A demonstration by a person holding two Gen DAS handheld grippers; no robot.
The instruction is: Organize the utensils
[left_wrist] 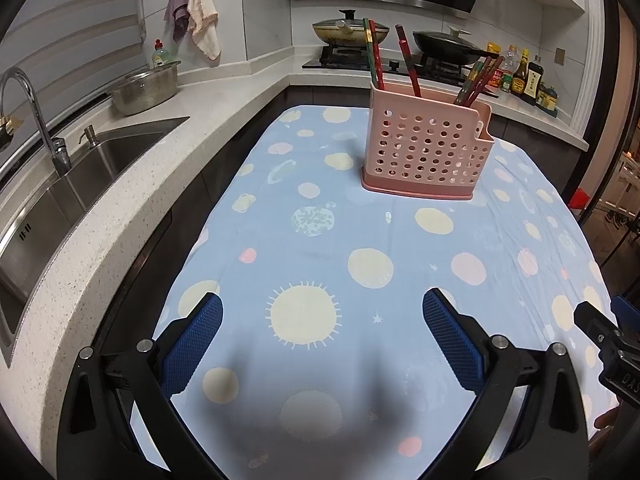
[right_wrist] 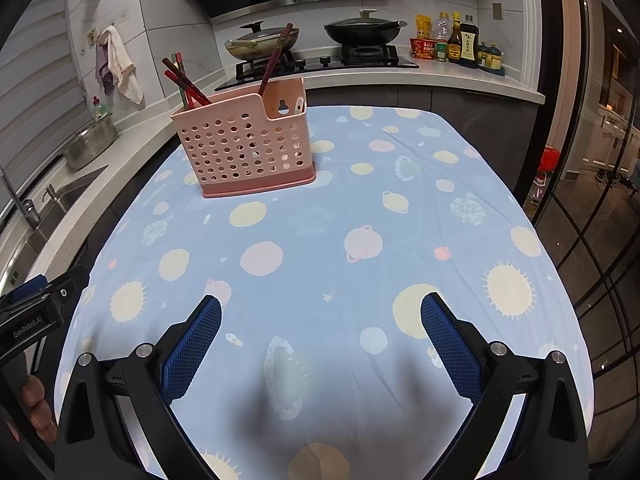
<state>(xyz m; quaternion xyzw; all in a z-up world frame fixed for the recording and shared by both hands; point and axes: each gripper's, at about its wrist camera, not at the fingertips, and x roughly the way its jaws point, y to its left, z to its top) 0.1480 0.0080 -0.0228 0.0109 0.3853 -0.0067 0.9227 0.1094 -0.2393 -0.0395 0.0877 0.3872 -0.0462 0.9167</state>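
A pink perforated utensil holder (left_wrist: 426,152) (right_wrist: 248,148) stands upright on the blue planet-print tablecloth (left_wrist: 320,248) (right_wrist: 328,240) toward the table's far end. Several red and dark chopsticks (left_wrist: 408,60) (right_wrist: 188,82) stick out of its top, leaning different ways. My left gripper (left_wrist: 322,308) hovers open over the near cloth, nothing between its blue pads. My right gripper (right_wrist: 320,308) is open too and holds nothing. Each gripper shows at the edge of the other's view: the right one (left_wrist: 612,340), the left one (right_wrist: 36,308). No loose utensil lies on the cloth.
A speckled counter with a steel sink (left_wrist: 80,176), tap (left_wrist: 28,112) and metal colander (left_wrist: 146,86) runs along the left. Behind the table are a hob with two lidded pans (right_wrist: 362,30) and sauce bottles (right_wrist: 460,40). Glass doors (right_wrist: 600,200) stand on the right.
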